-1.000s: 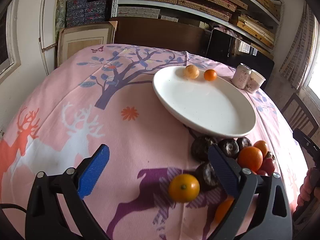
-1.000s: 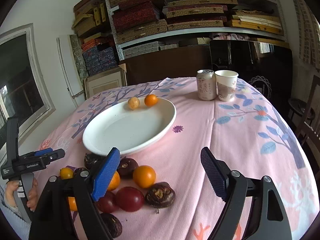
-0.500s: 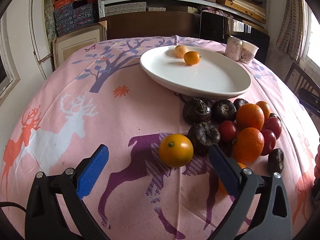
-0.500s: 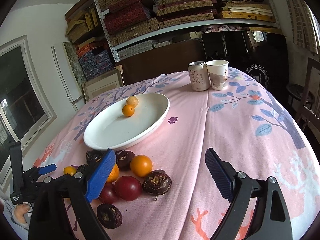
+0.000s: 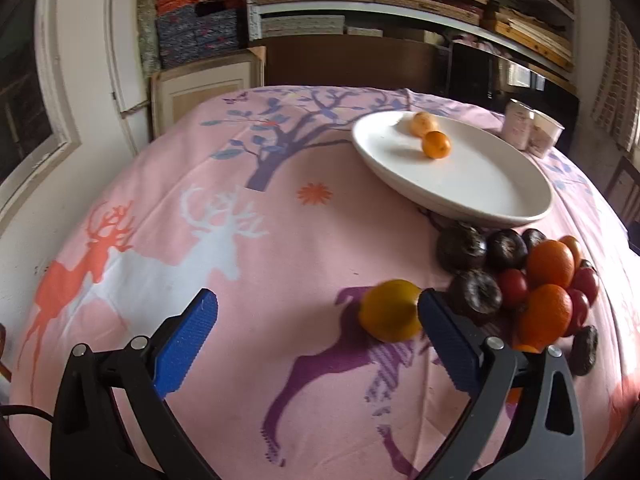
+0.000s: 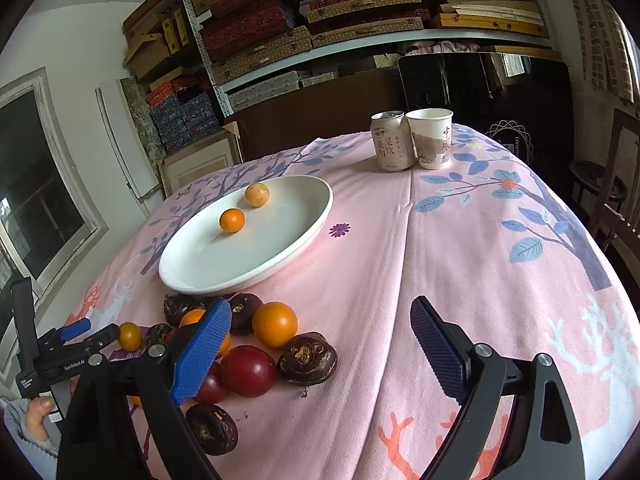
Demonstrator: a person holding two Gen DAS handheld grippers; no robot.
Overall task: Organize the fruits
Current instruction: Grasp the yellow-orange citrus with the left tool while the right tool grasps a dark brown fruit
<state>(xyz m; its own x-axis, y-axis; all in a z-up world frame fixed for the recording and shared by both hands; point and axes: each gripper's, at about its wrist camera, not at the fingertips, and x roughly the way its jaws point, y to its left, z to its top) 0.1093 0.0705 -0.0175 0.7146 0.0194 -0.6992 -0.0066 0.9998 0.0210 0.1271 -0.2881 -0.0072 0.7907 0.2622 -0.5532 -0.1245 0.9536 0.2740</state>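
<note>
Fruit sorting is partly done, we judge: two small fruits, a pale yellow one (image 6: 257, 194) and an orange one (image 6: 232, 220), lie inside the white plate (image 6: 304, 236), while the pile of loose fruit (image 6: 256, 344) waits on the table's pink printed cloth (image 6: 460, 248) just beside the plate's near rim. Our left tool (image 5: 318, 328) stands wide open with nothing gripped; a smooth yellow-orange citrus (image 5: 390, 310) sits just against the inside of its right pad, at the pile's edge. Our right tool (image 6: 320, 344) has just been opening and now gapes wide, empty, hanging over the pile's right side. The next move, we think, calls for centring the left tool around that citrus, closing gently because the round glossy skin may roll away, then lifting it to the plate. The dark fruits look wrinkled and leathery, the red ones sleek. A can (image 6: 390, 140) and a paper cup (image 6: 430, 138) stand touching, well apart from the fruit.
</note>
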